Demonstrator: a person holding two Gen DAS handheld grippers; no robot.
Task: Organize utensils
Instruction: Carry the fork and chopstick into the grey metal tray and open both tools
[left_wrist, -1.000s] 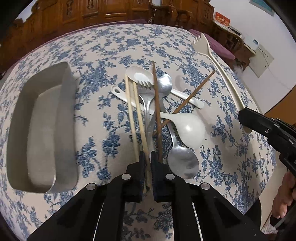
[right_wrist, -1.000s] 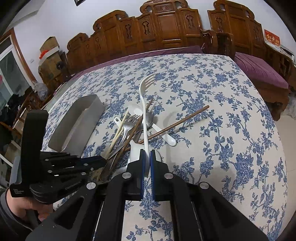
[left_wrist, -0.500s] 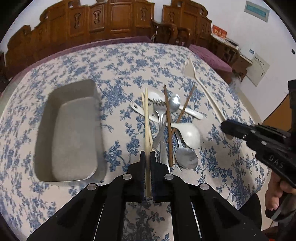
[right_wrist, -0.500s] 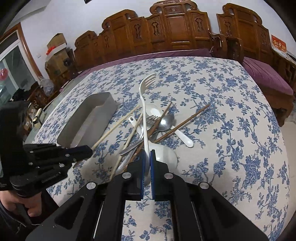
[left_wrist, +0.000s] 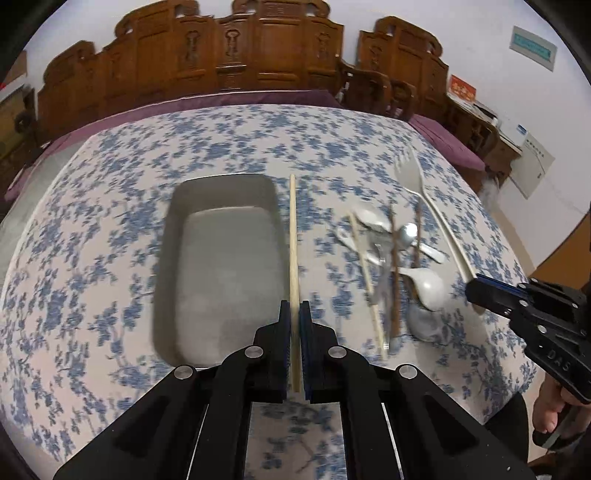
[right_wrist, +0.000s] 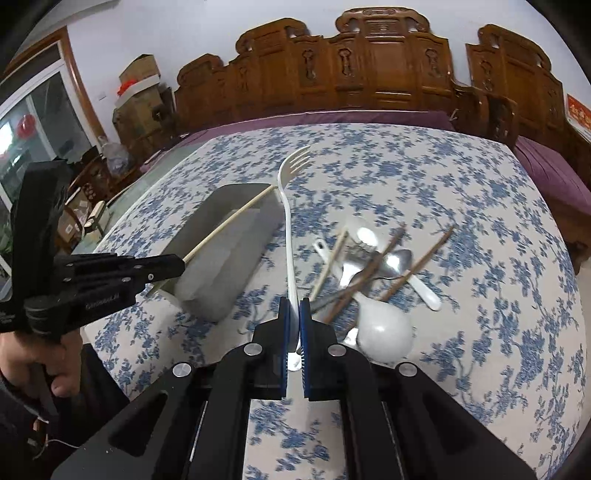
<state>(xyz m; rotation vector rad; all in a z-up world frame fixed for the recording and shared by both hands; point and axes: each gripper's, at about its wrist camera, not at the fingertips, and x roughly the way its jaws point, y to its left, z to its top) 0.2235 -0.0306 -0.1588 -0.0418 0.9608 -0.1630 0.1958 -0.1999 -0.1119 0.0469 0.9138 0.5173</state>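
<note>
The left gripper pinches a chopstick, the right gripper a fork; either long piece can swing against the tray rim.

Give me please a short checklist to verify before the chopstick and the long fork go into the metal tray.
1. Left gripper shut on the pale chopstick: ok.
2. Right gripper shut on the white long fork: ok.
3. Metal tray has free room inside: ok.
4. Chopstick lifted off the utensil pile: ok.
5. Chopstick tip inside the tray rim: cannot tell.
6. Fork handle clear of the white ladle spoon: cannot tell.
</note>
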